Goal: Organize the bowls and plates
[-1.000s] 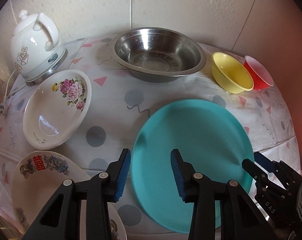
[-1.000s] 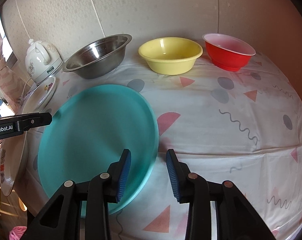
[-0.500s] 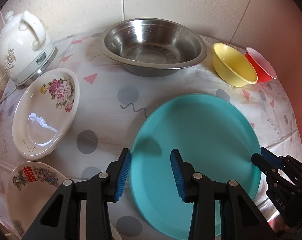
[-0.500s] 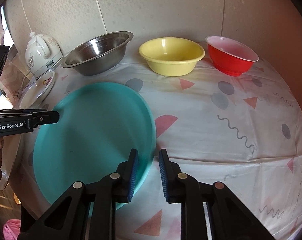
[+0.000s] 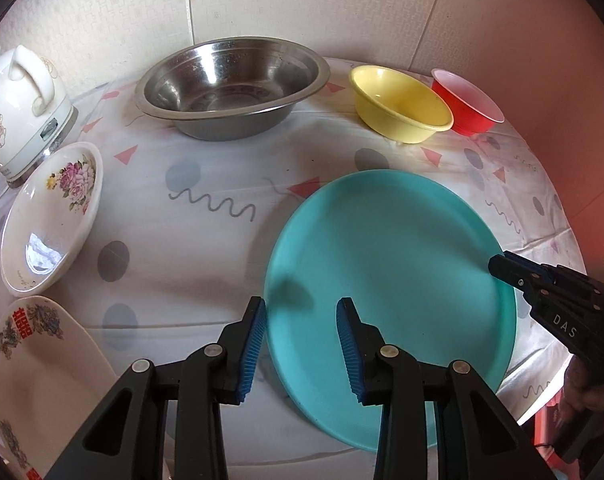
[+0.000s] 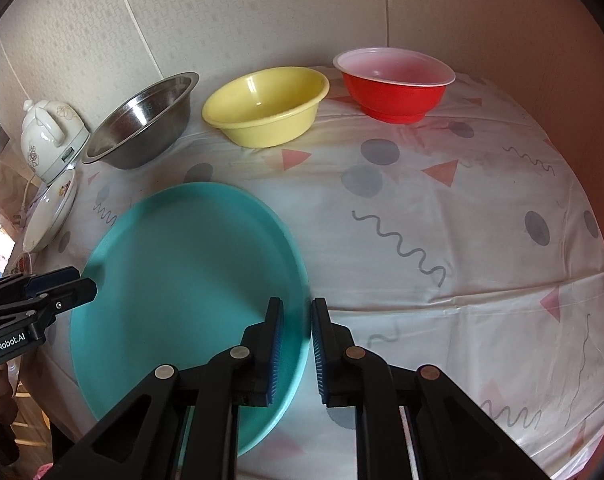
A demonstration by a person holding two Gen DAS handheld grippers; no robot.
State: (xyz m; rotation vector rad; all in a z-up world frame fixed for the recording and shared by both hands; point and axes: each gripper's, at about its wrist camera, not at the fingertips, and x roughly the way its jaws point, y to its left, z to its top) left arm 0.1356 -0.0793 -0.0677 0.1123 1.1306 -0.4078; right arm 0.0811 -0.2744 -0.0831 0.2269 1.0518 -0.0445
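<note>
Grippers frame a large teal plate (image 5: 389,292) from both sides. The right gripper (image 6: 295,344) is clamped on the plate's right rim, its blue ribbed pads (image 6: 277,356) pinching the edge after the jaws have just closed onto it. The left gripper (image 5: 301,354) has its jaws apart, having narrowed a little; the plate's left rim lies between its blue pads (image 5: 252,354), but whether they touch it cannot be told. In the left wrist view the right gripper's black fingers reach the plate from the right; in the right wrist view the left gripper's fingers, printed "GenRobot.AI", reach it from the left.

The teal plate sits near the front edge of a table covered with a white tablecloth (image 6: 441,240) patterned with grey dots, pink triangles and squiggles. Along the table's back edge, against the tiled wall, stand three bowls in a row: a steel bowl (image 5: 232,86) on the left, a yellow bowl (image 6: 264,106) just beside it in the middle, and a red bowl (image 6: 393,84) with a white inside on the right. At the back left corner stands a white electric kettle (image 5: 20,108). In front of it, along the left edge, lies a white dish with pink flowers (image 5: 52,216), and near the front left corner a white plate with red characters (image 5: 34,364).
</note>
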